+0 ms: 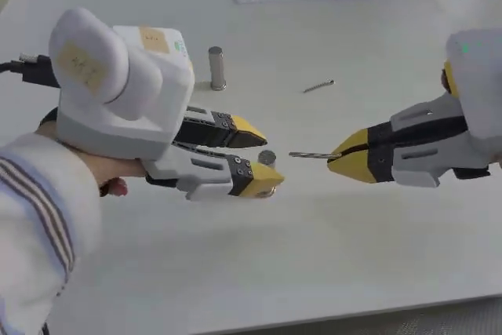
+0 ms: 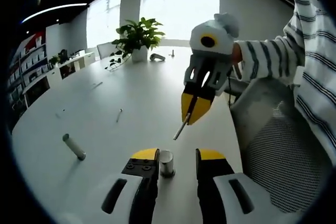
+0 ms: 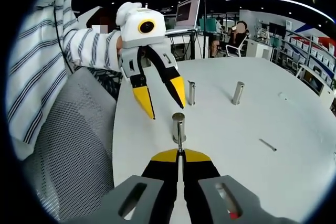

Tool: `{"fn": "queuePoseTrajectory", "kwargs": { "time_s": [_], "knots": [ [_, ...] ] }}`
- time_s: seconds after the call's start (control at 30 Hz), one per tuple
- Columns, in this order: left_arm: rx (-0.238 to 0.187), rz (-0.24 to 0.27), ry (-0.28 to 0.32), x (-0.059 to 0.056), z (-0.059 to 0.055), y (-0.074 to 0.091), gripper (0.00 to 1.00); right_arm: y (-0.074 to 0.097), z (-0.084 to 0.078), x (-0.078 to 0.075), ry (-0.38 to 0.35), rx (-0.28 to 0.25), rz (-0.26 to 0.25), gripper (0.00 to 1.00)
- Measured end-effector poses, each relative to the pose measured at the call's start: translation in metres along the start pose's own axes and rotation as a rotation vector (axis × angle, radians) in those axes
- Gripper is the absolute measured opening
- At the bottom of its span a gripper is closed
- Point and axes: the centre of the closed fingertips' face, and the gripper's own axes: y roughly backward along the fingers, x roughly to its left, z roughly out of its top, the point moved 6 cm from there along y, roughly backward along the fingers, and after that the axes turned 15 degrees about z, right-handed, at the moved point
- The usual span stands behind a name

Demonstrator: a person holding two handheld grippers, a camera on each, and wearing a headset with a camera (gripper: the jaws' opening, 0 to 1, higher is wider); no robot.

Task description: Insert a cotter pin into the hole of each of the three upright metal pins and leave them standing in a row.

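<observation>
Pinching a cotter pin (image 1: 310, 154) tight w/ the right gripper (image 1: 337, 154), tip pointing at the upright metal pin (image 3: 178, 124) on the table (image 1: 259, 264); left gripper (image 2: 177, 155) open, jaws either side of it.

The left gripper (image 1: 271, 160) and right gripper (image 1: 333, 158) were white and grey, black-jawed, tipped yellow. The table (image 1: 314, 249) was white, the upright pin (image 1: 216, 68) and cotter pin (image 1: 307, 154) silver-grey, the near-left sleeve (image 1: 35, 209) white with dark stripes.

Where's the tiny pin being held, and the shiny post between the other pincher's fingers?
held cotter pin (image 1: 307, 154), head view, middle of its shaft.
nearest metal pin (image 2: 167, 164), left gripper view, its side.
</observation>
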Motion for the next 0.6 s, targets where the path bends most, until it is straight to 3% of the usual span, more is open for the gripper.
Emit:
{"fn": "queuePoseTrajectory", "kwargs": {
  "time_s": [0.13,0.27,0.4,0.6],
  "knots": [
    [0.025,0.008,0.001,0.004,-0.004,-0.005,0.26,-0.003,-0.001,-0.004,0.013,0.025,0.003,0.00],
    [0.035,0.004,-0.002,0.006,-0.005,-0.009,0.19,-0.007,0.000,-0.010,0.040,0.051,0.013,0.00],
    [0.039,0.010,-0.006,0.009,-0.005,-0.012,0.21,-0.011,-0.004,-0.013,0.053,0.080,0.021,0.00],
    [0.038,-0.005,-0.014,0.008,-0.006,-0.015,0.12,-0.014,-0.004,-0.014,0.060,0.075,0.029,0.00]
  ]
}}
